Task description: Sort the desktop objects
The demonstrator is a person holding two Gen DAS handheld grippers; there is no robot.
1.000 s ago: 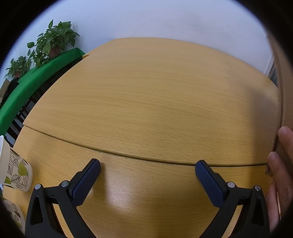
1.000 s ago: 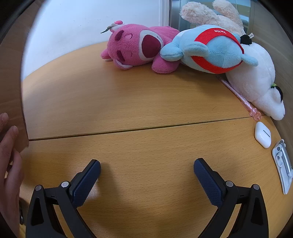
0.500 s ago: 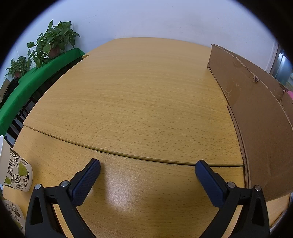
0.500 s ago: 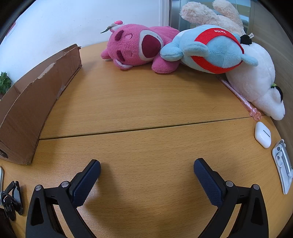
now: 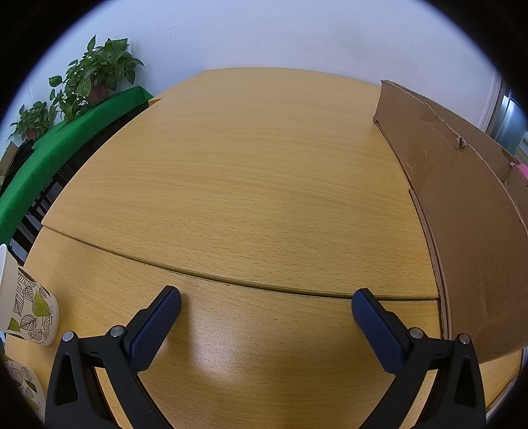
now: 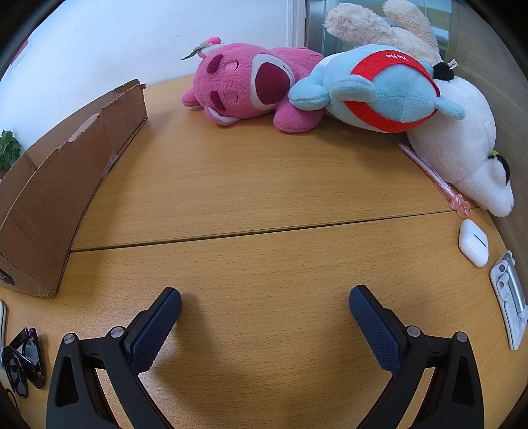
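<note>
Desktop objects are lying scattered around the right gripper [image 6: 265,302], which is hovering low over the wooden table [image 6: 264,198] with its jaws spread wide and nothing between them. Nearest, at about eight o'clock, black sunglasses [image 6: 23,359] are resting at the table's edge. At three o'clock a white earbud case [image 6: 474,242] is sitting just beyond a white and silver clip-like gadget [image 6: 508,297], whose exact kind I cannot tell. A pink pen [image 6: 429,171] is running from the case toward one o'clock, tucked against a white plush dog [image 6: 462,148]. Farther off at twelve o'clock a pink plush bear [image 6: 250,85] and a blue plush with a red band [image 6: 379,89] are leaning on each other, a cream plush [image 6: 373,24] behind them.

The cardboard box [image 6: 59,184] is standing at ten o'clock, its open top facing up, and is probably the bin for sorting. The left gripper [image 5: 265,303] is likewise spread and empty over bare wood, with the same box [image 5: 462,211] at two o'clock and leaf-patterned paper cups [image 5: 29,307] at nine.

To do this well, I would say the person should start with the small hard items nearest the right gripper, closing across the earbud case's narrow sides, and approach the pen crosswise so the plush dog is not snagged.
</note>
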